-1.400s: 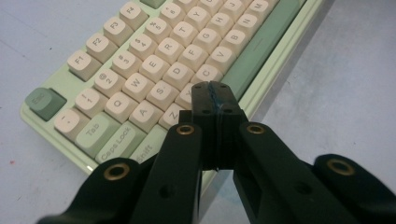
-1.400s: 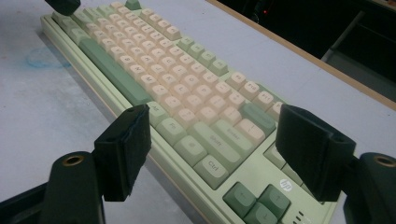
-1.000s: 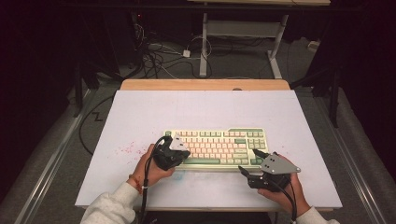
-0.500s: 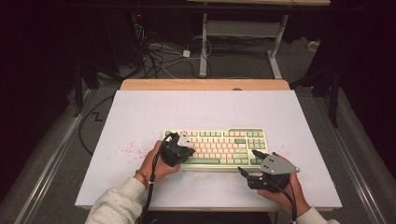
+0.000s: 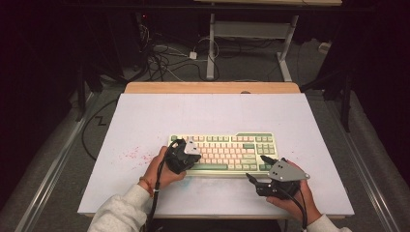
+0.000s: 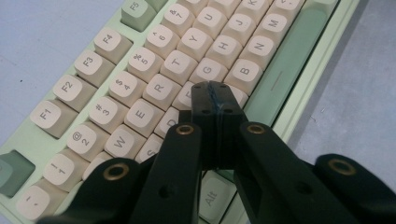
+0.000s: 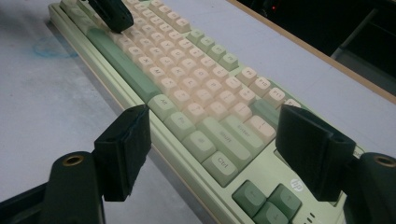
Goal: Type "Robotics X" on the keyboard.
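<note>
We've got the left tool [image 6: 215, 95] pinched tight, its two black tips pressed together with nothing between them, the closed nose down on the keyboard [image 5: 227, 153] around the keys just below G and beside the long green space bar [image 6: 287, 74]. Whether it's pressing or just touching a cap [image 6: 184, 97], we can't tell. The right tool [image 7: 219, 154] sits spread wide, one pad [image 7: 122, 151] off the near edge over the desk [image 7: 51, 102], the other [image 7: 312, 154] over the keyboard's corner by the arrow keys [image 7: 268, 200], gripping nothing.

The keyboard looks to us like a rigid slab, moderately heavy, sitting flat just ahead of both tools. We'd judge the keycaps springy and a bit slick on top, so a closed tip should come straight down on a cap's centre or it may skid onto a neighbour. If we wanted to shift the whole board, the place to grab is the pale green frame at its ends, never the caps, which could pop off.
</note>
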